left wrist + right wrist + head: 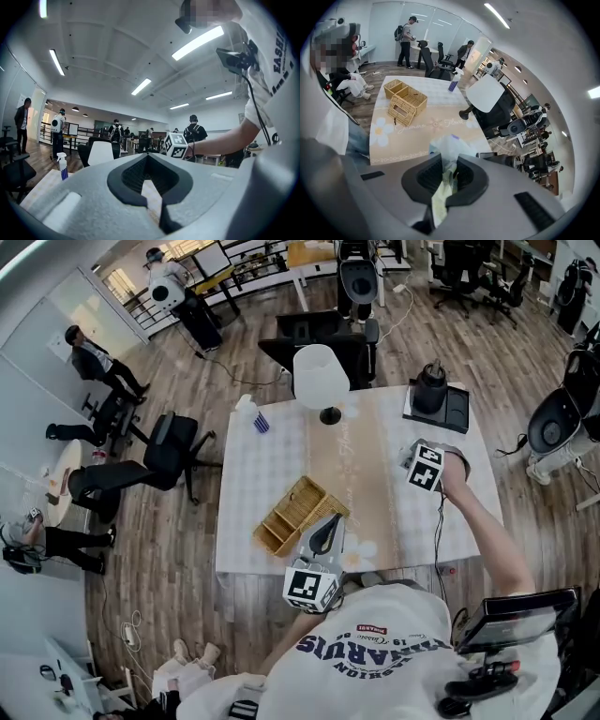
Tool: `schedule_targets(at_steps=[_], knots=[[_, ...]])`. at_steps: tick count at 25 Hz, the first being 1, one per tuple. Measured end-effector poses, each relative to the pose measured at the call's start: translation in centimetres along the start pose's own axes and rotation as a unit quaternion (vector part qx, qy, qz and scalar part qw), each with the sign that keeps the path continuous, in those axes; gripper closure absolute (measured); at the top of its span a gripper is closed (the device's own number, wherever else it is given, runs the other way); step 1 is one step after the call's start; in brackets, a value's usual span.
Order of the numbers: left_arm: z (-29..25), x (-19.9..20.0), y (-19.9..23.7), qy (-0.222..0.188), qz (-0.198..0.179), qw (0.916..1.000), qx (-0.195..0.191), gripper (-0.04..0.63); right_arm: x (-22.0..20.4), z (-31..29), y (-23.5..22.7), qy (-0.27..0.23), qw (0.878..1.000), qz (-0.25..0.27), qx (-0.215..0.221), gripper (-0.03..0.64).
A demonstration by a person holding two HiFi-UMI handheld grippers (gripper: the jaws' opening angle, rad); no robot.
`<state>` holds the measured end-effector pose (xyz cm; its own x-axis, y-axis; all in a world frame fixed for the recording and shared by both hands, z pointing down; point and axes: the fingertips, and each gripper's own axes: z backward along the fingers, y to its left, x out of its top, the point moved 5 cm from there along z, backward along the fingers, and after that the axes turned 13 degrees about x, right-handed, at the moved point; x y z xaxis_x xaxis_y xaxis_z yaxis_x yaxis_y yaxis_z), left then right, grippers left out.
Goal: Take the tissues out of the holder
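A wicker tissue holder (291, 514) lies with its lid open on the near left part of the table; it also shows as the holder (407, 101) in the right gripper view. My right gripper (424, 468) hangs over the table's right side, well away from the holder. Its jaws (445, 180) are shut on a soft pack of tissues (446, 154), pale with a purple mark. My left gripper (325, 532) sits just right of the holder near the front edge and points out level over the table. Its jaws (150, 187) look shut, with nothing between them.
A white lamp (321, 381) stands at the table's far middle, with a spray bottle (255, 415) at the far left. A black pot on a dark tray (433, 395) is at the far right. Office chairs (169, 451) and people surround the table (244, 549).
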<state>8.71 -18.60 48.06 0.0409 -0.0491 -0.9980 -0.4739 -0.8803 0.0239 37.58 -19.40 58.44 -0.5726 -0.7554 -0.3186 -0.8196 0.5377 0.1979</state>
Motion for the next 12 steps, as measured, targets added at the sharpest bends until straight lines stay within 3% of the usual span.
schedule_targets(at_steps=[7,12], knots=[[-0.1,0.3,0.1,0.01,-0.006,0.9999,0.008,0.592,-2.4,-6.5,1.8,0.036,0.998,-0.016,0.044,0.604],[0.4,0.1,0.4,0.02,-0.014,0.9996,0.015,0.592,-3.5,-12.1,3.6,0.033,0.996,-0.037,0.077,0.604]])
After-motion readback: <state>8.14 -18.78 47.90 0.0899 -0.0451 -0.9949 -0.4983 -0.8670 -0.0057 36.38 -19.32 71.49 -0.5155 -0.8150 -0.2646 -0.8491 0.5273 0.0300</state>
